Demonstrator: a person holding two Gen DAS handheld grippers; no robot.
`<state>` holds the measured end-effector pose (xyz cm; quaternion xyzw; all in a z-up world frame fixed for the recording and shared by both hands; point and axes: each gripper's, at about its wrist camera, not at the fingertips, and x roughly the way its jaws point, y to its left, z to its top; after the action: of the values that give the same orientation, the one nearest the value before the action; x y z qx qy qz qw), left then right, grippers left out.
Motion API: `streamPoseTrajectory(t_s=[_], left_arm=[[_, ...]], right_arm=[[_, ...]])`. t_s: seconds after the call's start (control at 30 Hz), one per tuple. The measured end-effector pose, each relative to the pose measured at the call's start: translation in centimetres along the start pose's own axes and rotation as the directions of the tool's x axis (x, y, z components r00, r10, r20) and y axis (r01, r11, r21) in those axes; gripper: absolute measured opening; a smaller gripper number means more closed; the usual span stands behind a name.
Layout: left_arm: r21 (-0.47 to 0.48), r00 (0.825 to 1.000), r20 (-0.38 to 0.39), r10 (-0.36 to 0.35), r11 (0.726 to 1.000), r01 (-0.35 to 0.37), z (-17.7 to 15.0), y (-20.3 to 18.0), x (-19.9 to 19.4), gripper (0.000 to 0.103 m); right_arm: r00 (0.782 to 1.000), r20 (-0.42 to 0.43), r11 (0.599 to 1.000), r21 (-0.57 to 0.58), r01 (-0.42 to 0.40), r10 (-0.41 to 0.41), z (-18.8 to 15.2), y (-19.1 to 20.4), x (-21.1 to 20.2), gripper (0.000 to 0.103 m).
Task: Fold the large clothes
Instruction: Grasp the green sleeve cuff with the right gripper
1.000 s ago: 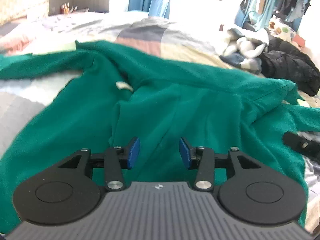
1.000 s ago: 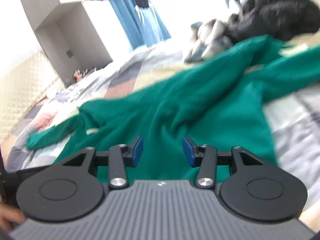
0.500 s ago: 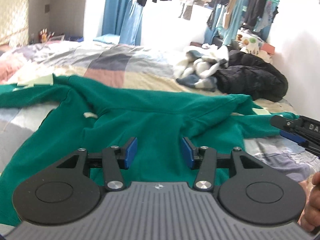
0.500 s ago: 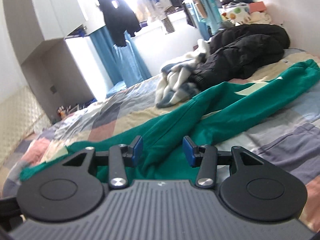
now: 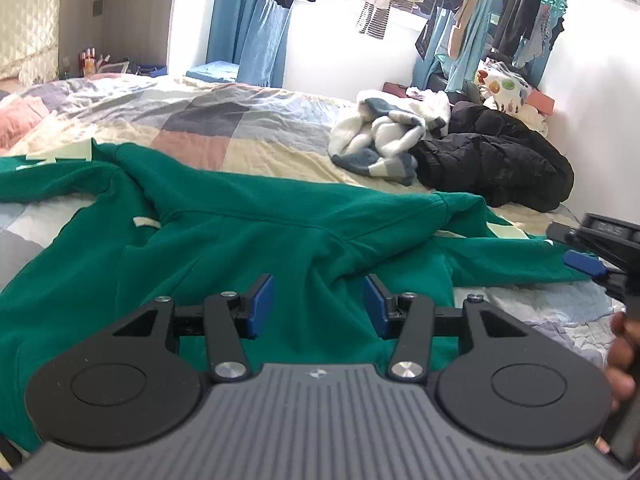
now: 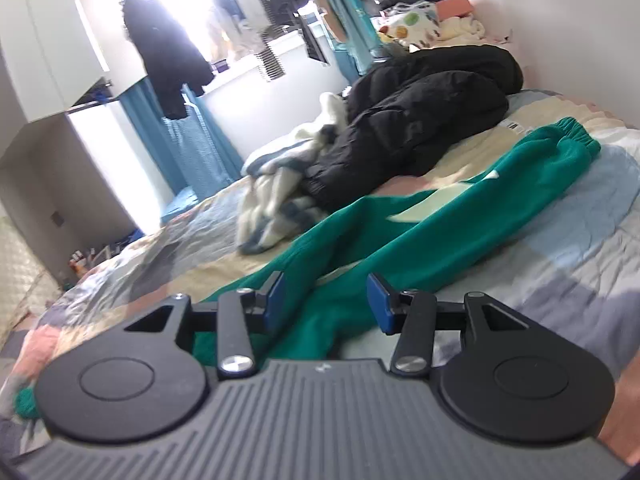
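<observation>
Patchwork bed (image 5: 248,120): black jacket (image 5: 496,168) beside sweatshirt (image 5: 240,248).

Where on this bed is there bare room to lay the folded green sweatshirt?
Bare patchwork quilt lies beyond the green sweatshirt, left of the white-and-blue bundle. More shows beside the cuffed sleeve. The far corner is crowded with the black jacket.

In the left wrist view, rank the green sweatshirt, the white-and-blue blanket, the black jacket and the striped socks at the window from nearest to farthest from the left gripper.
1. Green sweatshirt, spread on the bed right ahead of the left gripper.
2. White-and-blue blanket, farther back, right of centre.
3. Black jacket, beside the blanket on its right; too close to call between these two.
4. Striped socks, hanging at the window, farthest.
</observation>
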<state>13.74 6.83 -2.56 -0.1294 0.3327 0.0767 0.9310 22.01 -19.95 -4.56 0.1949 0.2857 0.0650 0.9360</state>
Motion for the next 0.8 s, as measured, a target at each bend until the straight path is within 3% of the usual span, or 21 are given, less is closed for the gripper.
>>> streamPoseTrajectory(t_s=[0.1, 0.27, 0.33, 0.37, 0.4, 0.5, 0.8], left_arm=[[0.016, 1.0, 0.003, 0.011, 1.0, -0.011, 0.5, -1.6, -0.2, 0.055], [0.03, 0.999, 0.03, 0.024, 0.999, -0.025, 1.4, -2.6, 0.0, 0.055], [0.017, 0.999, 0.038, 0.025, 1.0, -0.026, 1.8, -2.5, 0.6, 0.055], [0.011, 0.999, 0.038, 0.028, 1.0, -0.029, 2.0, -2.3, 1.0, 0.055], [0.006, 0.999, 0.04, 0.028, 1.0, -0.029, 2.2, -2.2, 1.5, 0.055], [0.001, 0.999, 0.039, 0.037, 0.999, -0.037, 2.5, -1.6, 3.3, 0.055], [0.003, 0.997, 0.008, 0.076, 0.997, -0.076, 2.2, 0.8, 9.5, 0.055]], right_arm=[[1.0, 0.017, 1.0, 0.015, 0.0, 0.0, 1.3, -3.1, 2.1, 0.047], [0.998, -0.048, 0.993, 0.106, 0.044, -0.04, 3.7, -10.5, 6.0, 0.05], [0.998, -0.057, 0.985, 0.17, 0.04, -0.031, 5.0, -13.8, 7.0, 0.066], [0.999, -0.048, 0.976, 0.217, 0.025, -0.015, 5.5, -15.7, 7.3, 0.083], [0.999, -0.033, 0.969, 0.247, 0.015, -0.007, 6.0, -17.2, 7.5, 0.09], [1.0, -0.025, 0.951, 0.31, 0.005, 0.003, 6.7, -21.1, 8.7, 0.089], [0.996, 0.022, 0.809, 0.582, -0.082, 0.085, 5.8, -28.8, 15.8, 0.09]])
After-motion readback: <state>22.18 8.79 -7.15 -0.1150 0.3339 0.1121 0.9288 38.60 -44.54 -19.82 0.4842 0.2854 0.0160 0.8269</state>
